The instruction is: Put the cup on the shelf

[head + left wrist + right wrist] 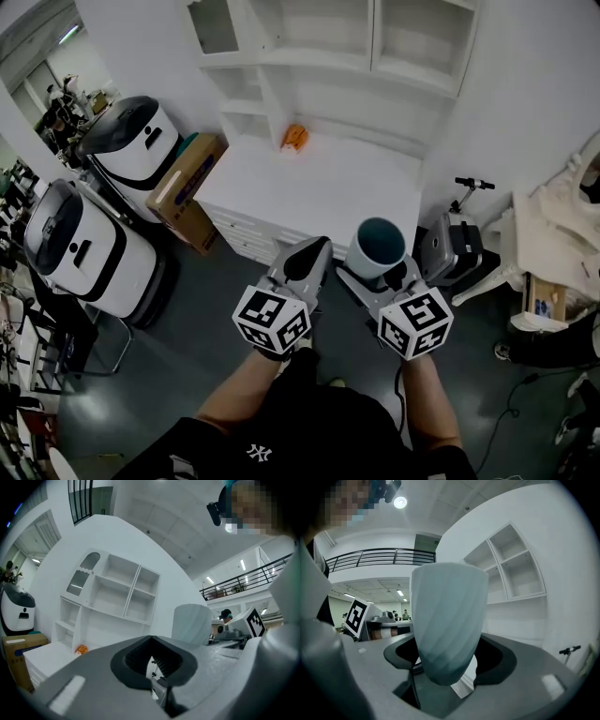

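The cup (pixel 377 246) is pale and ribbed with a teal inside. It stands upright in my right gripper (pixel 375 274), which is shut on its lower part. In the right gripper view the cup (pixel 447 620) fills the middle between the jaws. My left gripper (pixel 312 251) hangs beside it on the left, shut and empty, with its tips meeting (pixel 151 639). The white shelf unit (pixel 375 47) with open compartments stands ahead above a white counter (pixel 319 183). From the left gripper view I see the shelf unit (pixel 112 592) and the cup (pixel 191 623).
A small orange object (pixel 295 137) lies at the back of the counter. Two white and grey machines (pixel 131 141) (pixel 80 248) and a cardboard box (pixel 187 183) stand at the left. A scooter (pixel 459 239) and a white rack (pixel 553 225) are at the right.
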{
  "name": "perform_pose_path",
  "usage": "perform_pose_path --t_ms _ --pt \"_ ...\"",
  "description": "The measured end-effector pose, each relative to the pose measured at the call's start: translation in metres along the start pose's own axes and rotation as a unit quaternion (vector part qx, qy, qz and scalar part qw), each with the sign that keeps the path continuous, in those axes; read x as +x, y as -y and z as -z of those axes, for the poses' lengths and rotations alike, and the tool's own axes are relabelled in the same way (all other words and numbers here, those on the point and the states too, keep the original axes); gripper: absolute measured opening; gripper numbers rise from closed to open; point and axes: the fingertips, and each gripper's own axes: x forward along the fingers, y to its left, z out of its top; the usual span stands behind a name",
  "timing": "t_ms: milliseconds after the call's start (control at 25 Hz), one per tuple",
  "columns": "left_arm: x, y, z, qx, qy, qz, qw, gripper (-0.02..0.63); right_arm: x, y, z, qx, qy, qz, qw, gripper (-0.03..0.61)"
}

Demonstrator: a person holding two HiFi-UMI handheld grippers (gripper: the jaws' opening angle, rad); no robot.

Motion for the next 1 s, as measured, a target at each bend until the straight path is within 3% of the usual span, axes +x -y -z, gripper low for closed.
perform_pose_path --t_ms 680,1000 --pt "0.080 -0.203 -0.048 0.017 0.009 -0.003 0.9998 0.000 0.210 0.053 -0.054 -0.010 -0.006 -0.002 1.000 0.368" --pt "0.108 -0.260 -0.054 0.012 0.007 -0.015 0.9998 0.000 0.271 0.074 -0.067 -0.015 -0.015 -0.014 1.000 0.368"
